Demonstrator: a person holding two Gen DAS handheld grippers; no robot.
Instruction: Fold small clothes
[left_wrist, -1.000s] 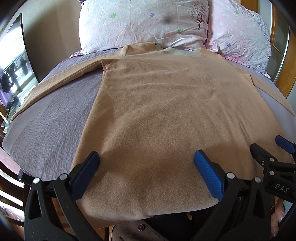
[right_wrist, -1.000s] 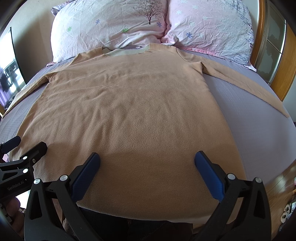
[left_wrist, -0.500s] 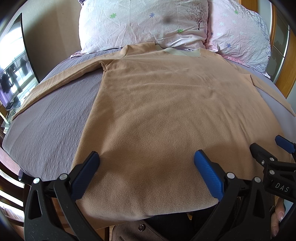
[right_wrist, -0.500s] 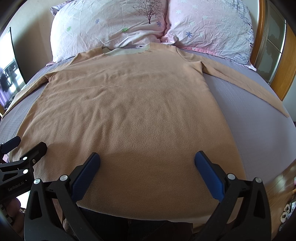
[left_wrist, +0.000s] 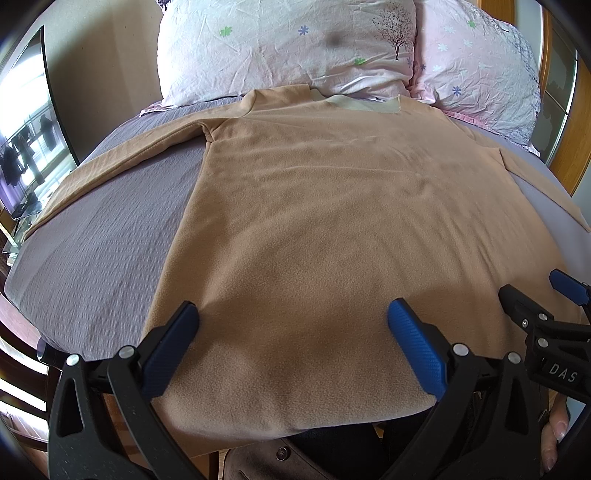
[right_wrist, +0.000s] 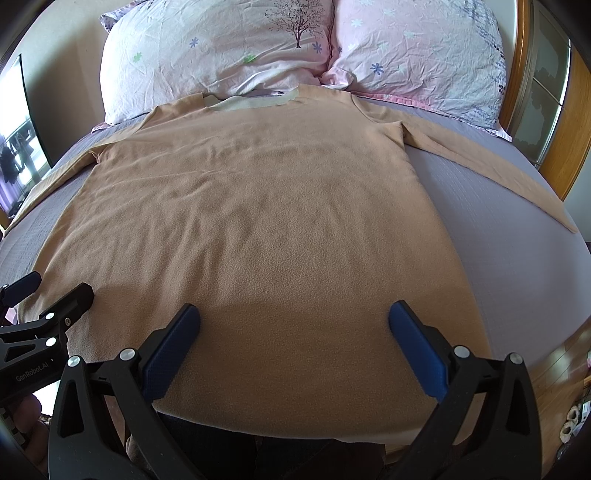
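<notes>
A tan long-sleeved fleece shirt (left_wrist: 332, 221) lies flat on the bed, collar toward the pillows, both sleeves spread out to the sides. It also shows in the right wrist view (right_wrist: 258, 221). My left gripper (left_wrist: 291, 314) is open and empty, hovering over the shirt's hem near its left corner. My right gripper (right_wrist: 293, 314) is open and empty over the hem toward the right side. Each gripper shows at the edge of the other's view: the right gripper (left_wrist: 532, 295) and the left gripper (right_wrist: 51, 291).
The shirt lies on a grey-purple bedsheet (left_wrist: 103, 251). Two floral pillows (right_wrist: 221, 51) lean at the head of the bed. A wooden headboard frame (right_wrist: 569, 129) stands at the right. A screen (left_wrist: 22, 129) stands at the left.
</notes>
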